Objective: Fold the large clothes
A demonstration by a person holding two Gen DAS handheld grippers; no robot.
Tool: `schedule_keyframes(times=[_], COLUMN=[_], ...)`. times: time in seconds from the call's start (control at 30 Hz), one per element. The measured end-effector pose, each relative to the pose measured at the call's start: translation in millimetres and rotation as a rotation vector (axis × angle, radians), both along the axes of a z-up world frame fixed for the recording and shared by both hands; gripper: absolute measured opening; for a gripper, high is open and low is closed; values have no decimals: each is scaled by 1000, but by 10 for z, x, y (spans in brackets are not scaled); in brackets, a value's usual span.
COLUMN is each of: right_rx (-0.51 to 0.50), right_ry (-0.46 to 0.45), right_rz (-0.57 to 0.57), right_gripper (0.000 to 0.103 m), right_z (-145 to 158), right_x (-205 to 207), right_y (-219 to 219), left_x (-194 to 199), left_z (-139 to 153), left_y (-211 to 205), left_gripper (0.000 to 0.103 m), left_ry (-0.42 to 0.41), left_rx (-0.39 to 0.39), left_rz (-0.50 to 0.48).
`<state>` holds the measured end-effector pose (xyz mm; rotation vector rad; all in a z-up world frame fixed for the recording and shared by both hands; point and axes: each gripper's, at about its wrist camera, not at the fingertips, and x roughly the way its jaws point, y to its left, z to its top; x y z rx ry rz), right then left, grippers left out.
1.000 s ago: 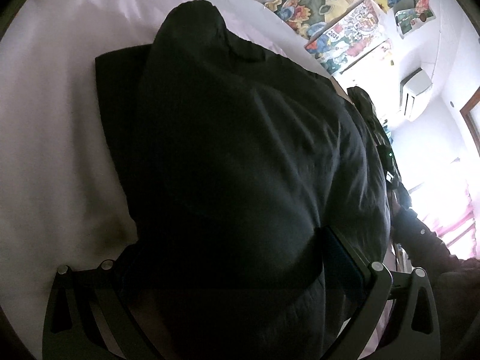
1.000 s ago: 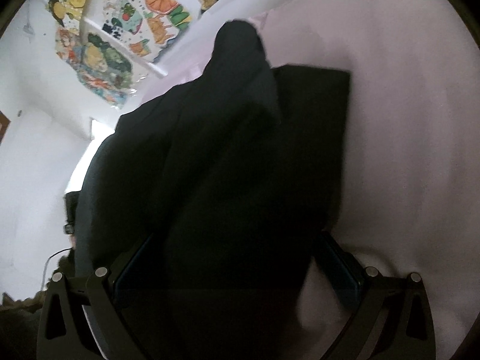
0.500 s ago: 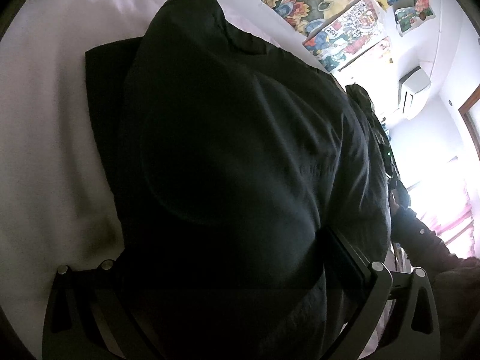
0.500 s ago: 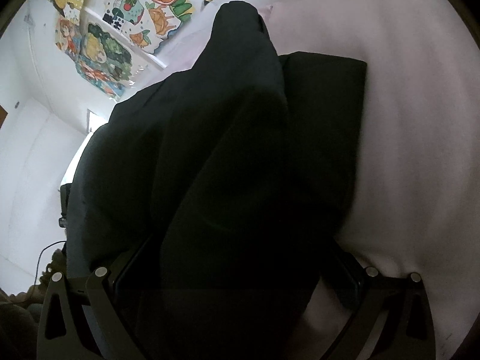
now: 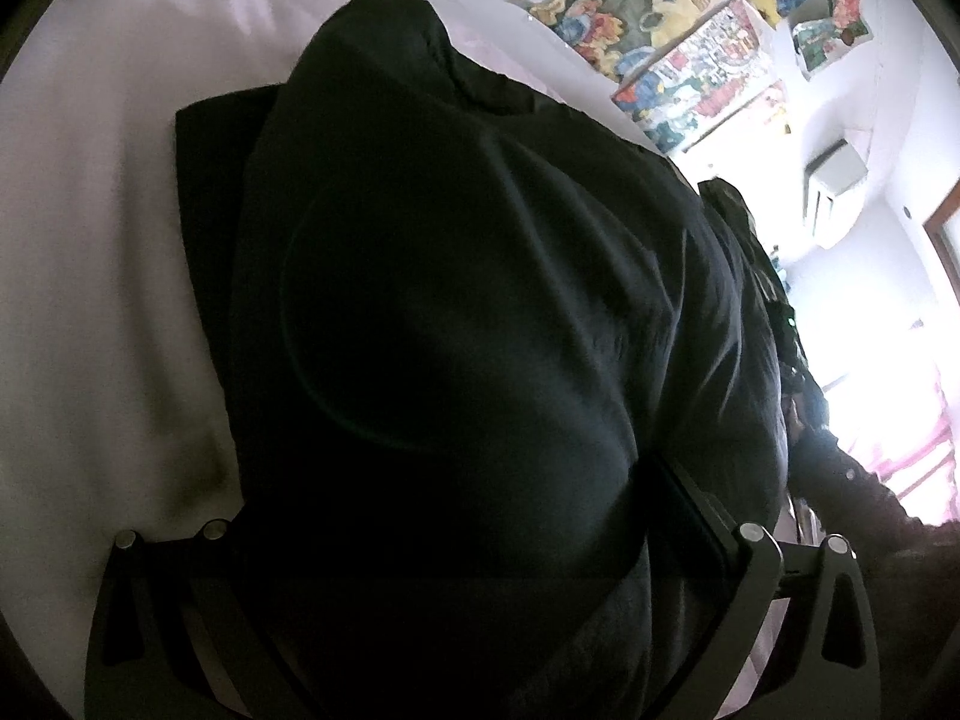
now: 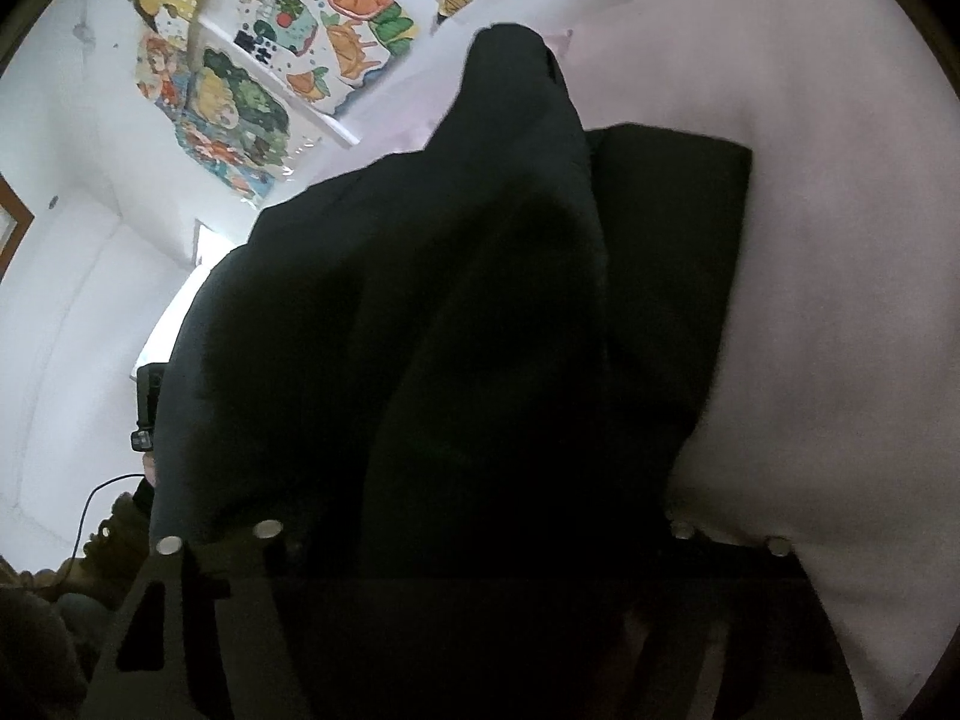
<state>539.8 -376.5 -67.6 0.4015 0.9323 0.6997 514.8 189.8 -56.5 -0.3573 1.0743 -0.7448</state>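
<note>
Right gripper (image 6: 480, 540) jaws just closing around black garment (image 6: 480, 330), pad contact hidden; left gripper (image 5: 456, 540) spread wide, garment draped between, steadying fold; folded edge at 12 o'clock on white bed sheet (image 6: 840, 240).

Colourful drawings (image 5: 690, 78) cover the white wall beside an air conditioner (image 5: 837, 171).

black garment (image 5: 480, 330) fills left claw (image 5: 480, 552)

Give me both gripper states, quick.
Left gripper: jaws wide, black garment between them; grip cannot be told.
Right gripper: jaws have just been closing, garment between them; contact hidden, cannot be told.
</note>
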Motion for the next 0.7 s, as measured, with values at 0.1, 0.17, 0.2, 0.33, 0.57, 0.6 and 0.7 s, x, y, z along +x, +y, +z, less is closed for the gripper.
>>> schedule_keyframes(times=[0.1, 0.17, 0.2, 0.33, 0.57, 0.6, 0.7], right_rx=[8, 16, 20, 13, -13, -23, -34], right_ry=[-27, -46, -55, -75, -89, -89, -98], right_rz=[3, 2, 2, -15, -72, -79, -99], right_gripper=[58, 52, 47, 39, 28, 27, 27], right_z=[35, 59, 75, 164, 470, 530, 726], right_x=[-46, -82, -104, -171, -319, -332, -451], right_y=[-15, -27, -34, -17, 81, 106, 138], left_x=[-48, -83, -98, -181, -232, -241, -328], left_z=[25, 44, 51, 151, 499, 577, 859], left_y=[-10, 1, 2, -81, -281, -309, -400], left_gripper=[83, 72, 65, 40, 22, 21, 20], left_ry=[-18, -19, -13, -33, -71, -82, -123], left_rx=[-2, -17, -23, -7, 97, 115, 135], left_rz=[35, 80, 105, 169, 202, 197, 174])
